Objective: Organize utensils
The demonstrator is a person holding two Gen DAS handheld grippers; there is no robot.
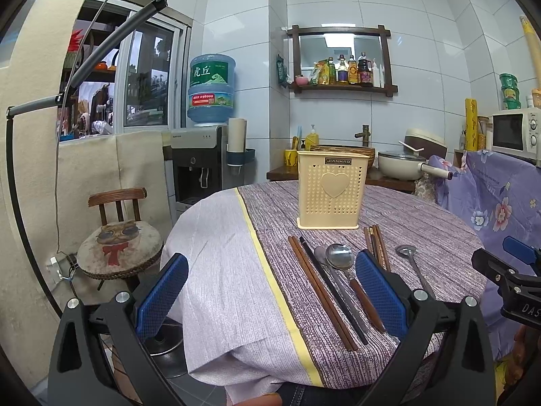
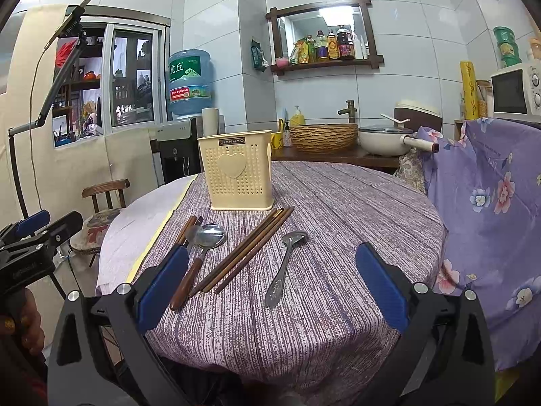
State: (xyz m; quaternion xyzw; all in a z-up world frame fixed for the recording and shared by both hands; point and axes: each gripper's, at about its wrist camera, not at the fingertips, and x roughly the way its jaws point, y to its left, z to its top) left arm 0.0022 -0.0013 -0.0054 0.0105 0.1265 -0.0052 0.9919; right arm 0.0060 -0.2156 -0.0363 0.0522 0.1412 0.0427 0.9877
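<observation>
Both my left tongs point(image 1: 272, 296) and right tongs point(image 2: 272, 286) gape wide, empty, above brown wooden chopsticks point(image 2: 241, 252) and a steel spoon point(image 2: 285, 265) before the cream perforated plastic utensil holder point(image 2: 236, 174).

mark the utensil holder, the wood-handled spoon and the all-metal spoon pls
utensil holder point(image 2: 236, 176): right wrist view, on the heart on its front wall.
wood-handled spoon point(image 2: 210, 235): right wrist view, on the steel bowl.
all-metal spoon point(image 2: 283, 269): right wrist view, on mid-handle.
</observation>
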